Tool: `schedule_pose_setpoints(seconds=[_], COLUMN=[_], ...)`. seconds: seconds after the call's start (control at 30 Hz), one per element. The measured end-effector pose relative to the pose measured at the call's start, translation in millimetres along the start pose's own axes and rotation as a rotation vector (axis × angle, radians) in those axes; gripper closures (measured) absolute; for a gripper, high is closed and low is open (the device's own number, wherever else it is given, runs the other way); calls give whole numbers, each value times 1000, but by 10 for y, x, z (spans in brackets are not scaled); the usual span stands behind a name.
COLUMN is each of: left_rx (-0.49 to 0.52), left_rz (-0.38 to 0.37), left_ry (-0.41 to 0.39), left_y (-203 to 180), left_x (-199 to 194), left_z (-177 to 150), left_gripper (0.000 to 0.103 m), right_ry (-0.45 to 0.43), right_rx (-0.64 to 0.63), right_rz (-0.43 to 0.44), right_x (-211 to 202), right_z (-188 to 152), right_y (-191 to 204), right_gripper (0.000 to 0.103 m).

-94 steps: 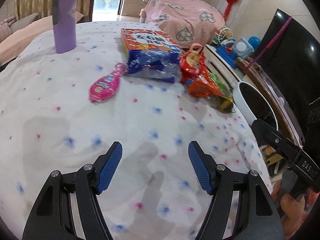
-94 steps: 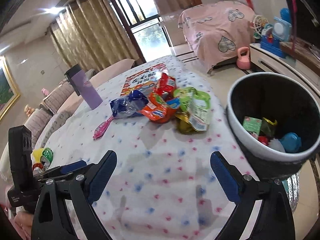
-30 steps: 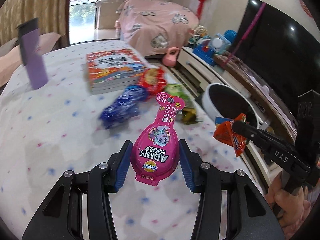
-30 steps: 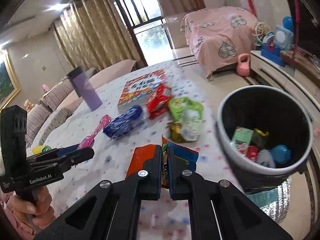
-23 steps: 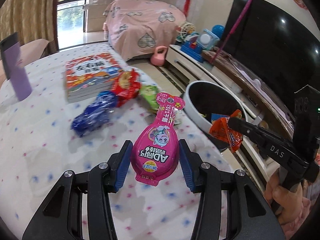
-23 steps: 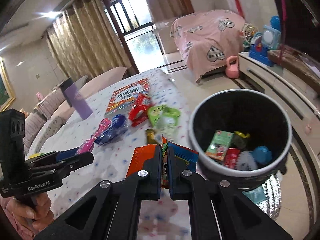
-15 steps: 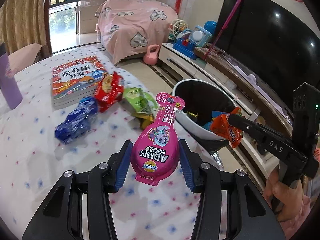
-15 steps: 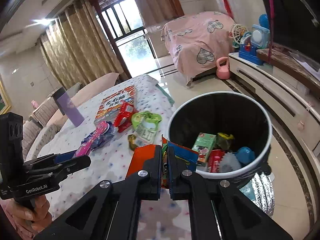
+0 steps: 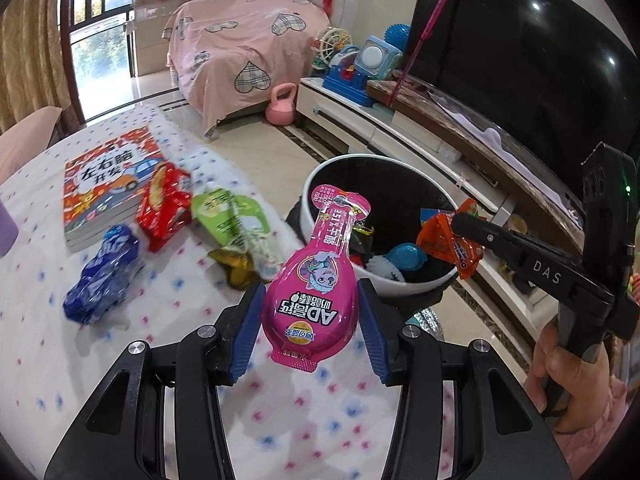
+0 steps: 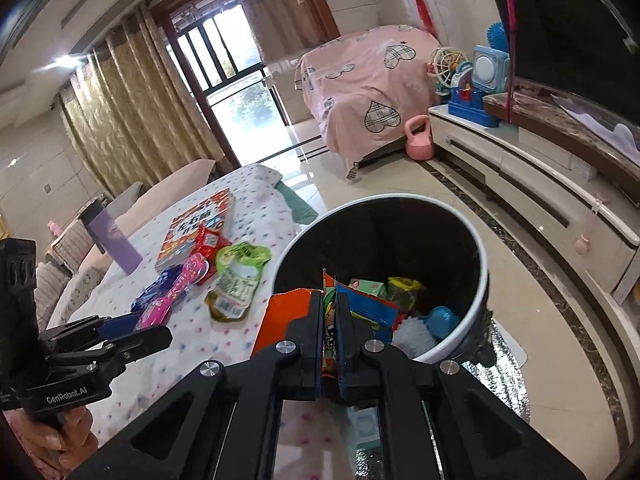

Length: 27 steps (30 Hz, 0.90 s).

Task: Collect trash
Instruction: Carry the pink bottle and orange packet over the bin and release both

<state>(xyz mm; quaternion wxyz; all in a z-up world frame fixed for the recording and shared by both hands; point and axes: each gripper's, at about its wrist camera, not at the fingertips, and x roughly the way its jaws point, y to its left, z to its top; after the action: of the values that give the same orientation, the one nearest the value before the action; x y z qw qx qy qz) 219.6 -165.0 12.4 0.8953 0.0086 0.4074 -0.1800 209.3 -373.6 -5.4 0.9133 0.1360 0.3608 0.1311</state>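
The left gripper (image 9: 310,312) is clamping a pink pouch (image 9: 310,300) short of the trash bin (image 9: 308,196) at one o'clock, the right gripper (image 10: 329,322) is pinching an orange wrapper (image 10: 280,316) at its near rim, so early releases are risking floor misses.

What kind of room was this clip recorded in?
Most likely a home living room: a large television above a long low cabinet, a sofa under a pink heart-print cover, curtained glass doors, and children's toys on the cabinet.
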Motion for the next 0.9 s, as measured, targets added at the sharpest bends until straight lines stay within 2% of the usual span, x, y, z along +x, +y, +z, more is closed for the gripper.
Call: schedule_pose_setpoints(seconds=[0.5,0.9], left_rx=[79,108], left_rz=[19,26], left_ry=[38,101], left_y=[-346,-471], left_x=[410,742], left_z=[380,387], left_gripper=[57,57], right_ry=[26,50], right_rx=[17,30], right_rz=[-10,-16], right_x=[200,363], right_z=[197,267], right_y=[-314,-525], right_gripper=[98,98])
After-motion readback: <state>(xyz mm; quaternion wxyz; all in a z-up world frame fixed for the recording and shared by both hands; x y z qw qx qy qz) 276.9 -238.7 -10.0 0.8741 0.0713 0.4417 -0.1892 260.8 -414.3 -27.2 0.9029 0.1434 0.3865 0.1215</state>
